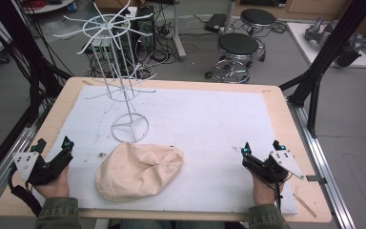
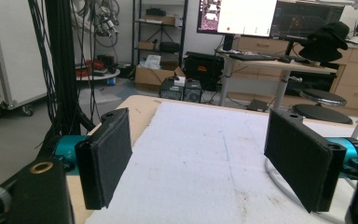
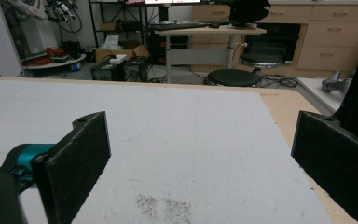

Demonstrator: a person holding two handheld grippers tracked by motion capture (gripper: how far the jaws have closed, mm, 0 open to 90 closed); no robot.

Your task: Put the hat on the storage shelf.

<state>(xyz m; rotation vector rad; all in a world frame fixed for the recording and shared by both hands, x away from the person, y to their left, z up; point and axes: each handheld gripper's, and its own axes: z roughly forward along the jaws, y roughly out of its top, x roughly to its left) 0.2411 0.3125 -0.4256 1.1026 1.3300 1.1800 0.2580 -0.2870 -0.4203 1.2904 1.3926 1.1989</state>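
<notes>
A cream cloth hat (image 1: 139, 170) lies on the white surface (image 1: 209, 119) before a wire rack (image 1: 124, 81), flanked by the left hand-held gripper (image 1: 53, 145) and right hand-held gripper (image 1: 262, 146), both with jaws apart and empty.

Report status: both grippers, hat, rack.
Left gripper open, empty. Right gripper open, empty. Beige hat lies flat between them, untouched. White wire rack upright behind the hat.

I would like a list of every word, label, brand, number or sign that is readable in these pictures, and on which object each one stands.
None can be read.
The monitors in the left gripper view show windows, but any text on them is too small and blurred to read.
The cardboard boxes on the floor show no legible print.
The cream cloth hat, the white wire rack and both grippers carry no visible text.
</notes>
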